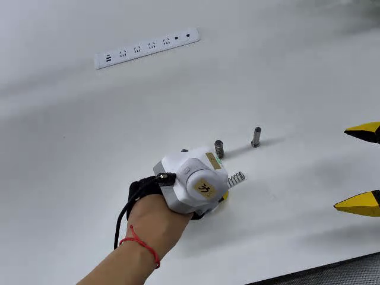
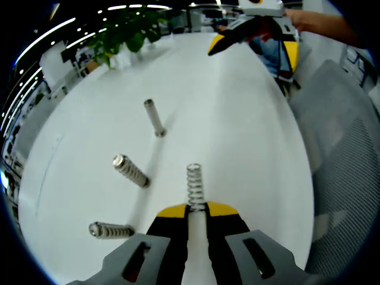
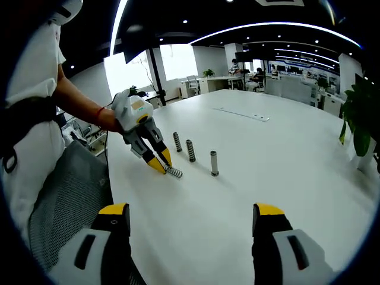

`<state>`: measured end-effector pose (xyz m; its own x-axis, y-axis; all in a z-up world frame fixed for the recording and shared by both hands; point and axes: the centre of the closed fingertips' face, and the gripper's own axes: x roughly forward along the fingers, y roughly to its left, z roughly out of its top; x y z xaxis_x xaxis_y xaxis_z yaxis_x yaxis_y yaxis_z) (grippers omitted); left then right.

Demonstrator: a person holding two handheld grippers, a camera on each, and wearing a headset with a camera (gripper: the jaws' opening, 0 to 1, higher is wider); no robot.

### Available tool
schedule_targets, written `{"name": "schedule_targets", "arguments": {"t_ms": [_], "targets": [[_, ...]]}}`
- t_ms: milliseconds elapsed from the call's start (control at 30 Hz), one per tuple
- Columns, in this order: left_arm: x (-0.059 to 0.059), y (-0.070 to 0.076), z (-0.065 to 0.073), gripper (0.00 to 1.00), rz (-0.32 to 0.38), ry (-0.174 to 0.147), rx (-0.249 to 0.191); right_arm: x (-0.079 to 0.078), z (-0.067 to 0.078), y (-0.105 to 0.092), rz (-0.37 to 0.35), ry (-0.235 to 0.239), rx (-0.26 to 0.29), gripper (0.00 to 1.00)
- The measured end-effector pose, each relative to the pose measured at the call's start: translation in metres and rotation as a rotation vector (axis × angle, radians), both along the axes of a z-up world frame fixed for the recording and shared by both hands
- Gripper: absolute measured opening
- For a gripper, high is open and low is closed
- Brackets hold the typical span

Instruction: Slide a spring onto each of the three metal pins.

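My left gripper [image 1: 227, 185] is shut on one end of a loose spring [image 1: 236, 178], held low over the white table. In the left gripper view the spring [image 2: 195, 183] sticks out forward from the shut yellow tips [image 2: 196, 208]. A bare metal pin [image 1: 256, 136] stands upright to the right of a pin that wears a spring [image 1: 219, 148]. The left gripper view has the bare pin [image 2: 154, 117] farthest, then two spring-covered pins [image 2: 130, 171] [image 2: 111, 230]. My right gripper [image 3: 191, 211] is open and holds nothing, off to the right [image 1: 341, 169] of the pins.
A white power strip [image 1: 146, 47] lies at the far side of the table [image 1: 89, 148]. The table's near edge [image 1: 320, 270] runs along the bottom right, with a grey mesh chair [image 3: 71, 178] beyond it. A potted plant [image 2: 122, 32] stands at the table's far end.
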<state>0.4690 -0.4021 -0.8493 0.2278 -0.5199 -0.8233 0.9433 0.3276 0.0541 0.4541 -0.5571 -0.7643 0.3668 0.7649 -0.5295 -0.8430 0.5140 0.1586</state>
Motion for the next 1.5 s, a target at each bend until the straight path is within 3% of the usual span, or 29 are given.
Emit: {"name": "schedule_targets", "arguments": {"t_ms": [233,500,733,867,1100,1167,1233,1300,1500], "targets": [[-0.005,-0.001,0.002,0.11,-0.005,0.012,-0.017,-0.001,0.0,0.01,0.012,0.003,0.007,0.86],[-0.008,-0.007,0.022,0.1,0.016,0.013,-0.104,0.002,0.012,0.027,0.011,0.007,0.061,0.84],[-0.008,-0.006,0.027,0.1,0.029,0.01,-0.129,0.009,0.02,0.036,0.001,0.01,0.098,0.81],[-0.009,-0.013,0.045,0.1,0.041,-0.003,-0.203,0.01,0.031,0.045,-0.009,0.023,0.14,0.78],[-0.007,-0.023,0.083,0.1,0.066,-0.034,-0.339,0.022,0.057,0.058,-0.081,0.057,0.272,0.65],[-0.005,-0.026,0.097,0.1,0.075,-0.045,-0.391,0.025,0.063,0.062,-0.121,0.105,0.326,0.6],[-0.003,-0.027,0.107,0.1,0.083,-0.053,-0.42,0.029,0.068,0.064,-0.133,0.103,0.356,0.53],[-0.002,-0.028,0.118,0.1,0.091,-0.063,-0.459,0.031,0.072,0.068,-0.161,0.143,0.4,0.47],[-0.001,-0.028,0.144,0.1,0.107,-0.088,-0.545,0.033,0.083,0.087,-0.152,0.192,0.471,0.33]]}}
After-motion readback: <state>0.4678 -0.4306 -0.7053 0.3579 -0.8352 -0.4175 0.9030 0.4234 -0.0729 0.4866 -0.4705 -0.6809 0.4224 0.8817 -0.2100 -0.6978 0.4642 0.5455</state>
